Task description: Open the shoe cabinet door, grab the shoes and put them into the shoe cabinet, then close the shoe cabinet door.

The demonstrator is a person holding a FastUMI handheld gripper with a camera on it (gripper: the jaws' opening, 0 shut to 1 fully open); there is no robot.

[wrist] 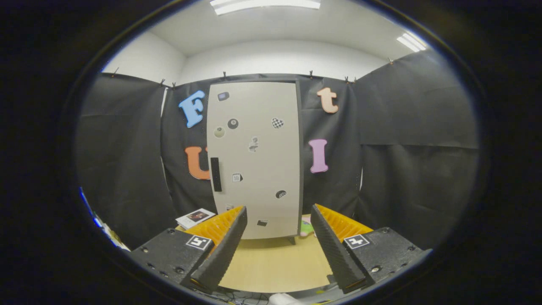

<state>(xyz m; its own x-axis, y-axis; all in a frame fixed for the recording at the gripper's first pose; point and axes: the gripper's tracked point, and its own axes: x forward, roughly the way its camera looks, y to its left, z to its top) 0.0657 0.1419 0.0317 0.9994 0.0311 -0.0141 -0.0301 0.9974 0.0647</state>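
Gripper (pixel 278 216): fingers spread apart, nothing between them. Bare wooden tabletop (pixel 275 262) lies open ahead, an unobstructed lane up to the shoe cabinet (pixel 254 161). Cabinet door stands closed, blocking the interior; its black handle (pixel 216 174) sits on the left edge. A booklet (pixel 195 217) lies left of the cabinet base, a green-pink item (pixel 306 226) right; black cloth walls (pixel 402 169) enclose both sides.

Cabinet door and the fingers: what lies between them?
Only bare tabletop, seen in the gripper view; the open fingers stand short of the shut door.
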